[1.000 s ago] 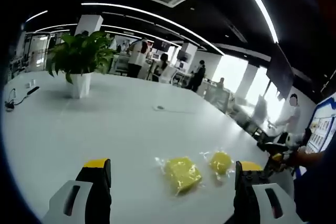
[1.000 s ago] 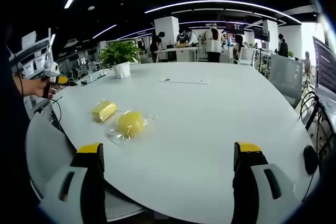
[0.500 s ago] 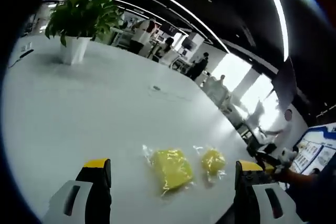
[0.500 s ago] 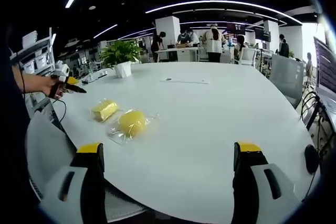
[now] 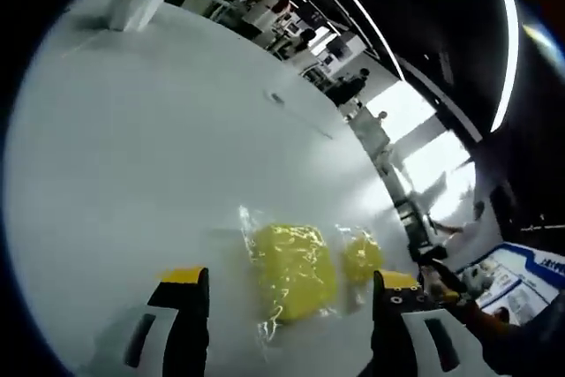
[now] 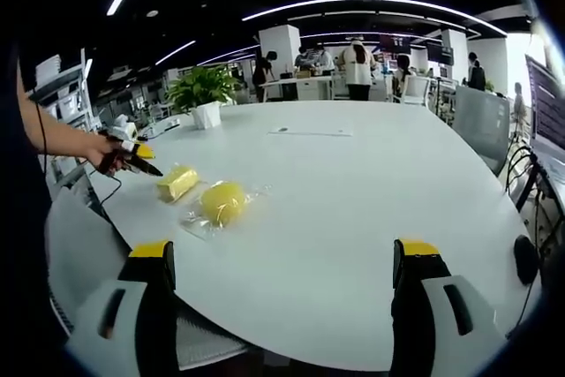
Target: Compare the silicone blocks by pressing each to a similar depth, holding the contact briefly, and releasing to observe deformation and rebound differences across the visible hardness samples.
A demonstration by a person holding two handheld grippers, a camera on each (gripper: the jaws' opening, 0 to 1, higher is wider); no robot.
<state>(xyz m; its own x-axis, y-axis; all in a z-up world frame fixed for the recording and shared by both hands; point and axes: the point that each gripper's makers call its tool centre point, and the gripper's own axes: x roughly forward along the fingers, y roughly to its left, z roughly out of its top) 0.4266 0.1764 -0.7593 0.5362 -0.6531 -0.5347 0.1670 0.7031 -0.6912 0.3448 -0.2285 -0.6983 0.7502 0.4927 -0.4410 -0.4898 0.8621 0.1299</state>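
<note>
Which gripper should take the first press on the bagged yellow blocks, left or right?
Left. The left gripper hangs just above the rectangular yellow block, which lies between its open jaws. The right gripper is open too but back at the table edge, far from both blocks.

rectangular yellow block [image 5: 294, 269] | rounder yellow block [image 5: 360, 256] | side by side, apparently bagged

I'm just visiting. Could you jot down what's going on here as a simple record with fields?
setting: large white table in an open office
samples: square yellow block and round yellow block, each in clear wrap, side by side
left gripper: jaws open, nearing the square block, no contact
right gripper: jaws open, hanging at the table edge, away from the blocks
background: potted plant, people standing
</note>
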